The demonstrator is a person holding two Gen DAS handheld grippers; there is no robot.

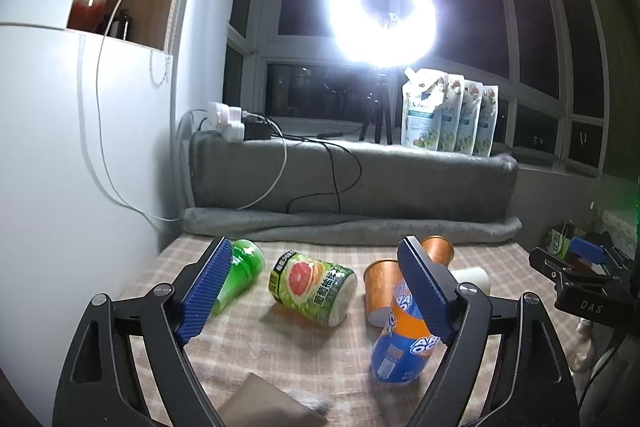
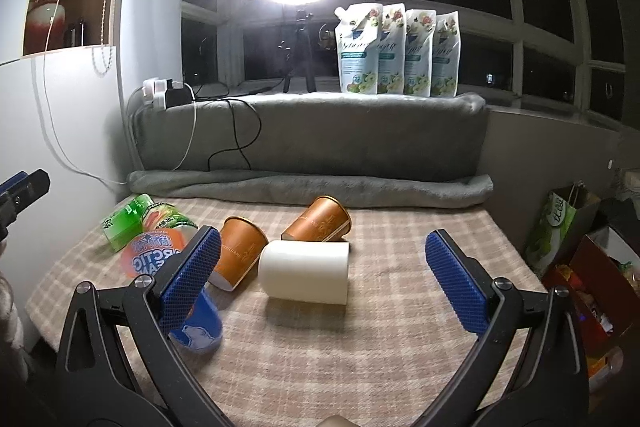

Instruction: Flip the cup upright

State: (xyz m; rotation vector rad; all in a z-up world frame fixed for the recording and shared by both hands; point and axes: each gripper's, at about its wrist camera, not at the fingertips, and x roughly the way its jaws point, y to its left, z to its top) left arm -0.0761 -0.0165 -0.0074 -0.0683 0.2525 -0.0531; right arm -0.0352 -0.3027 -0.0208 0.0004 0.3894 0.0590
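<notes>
Claws, left claw (image 1: 312, 291) and right claw (image 2: 324, 275), hover spread wide, empty, over tipped cups.

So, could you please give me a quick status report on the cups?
Both grippers, left and right, open and empty. Six cups on their sides; white cup lies before the right gripper. Nothing blocks it.

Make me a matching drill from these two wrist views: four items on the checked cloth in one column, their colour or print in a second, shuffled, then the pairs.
Items
1. cup between the open right claw pads
2. cup farthest left
3. cup with the grapefruit picture
4. cup by the left claw right pad

Looks
A. blue and orange
B. plain white
C. clear green
D. green with printed fruit

Pairs: 1-B, 2-C, 3-D, 4-A
</notes>
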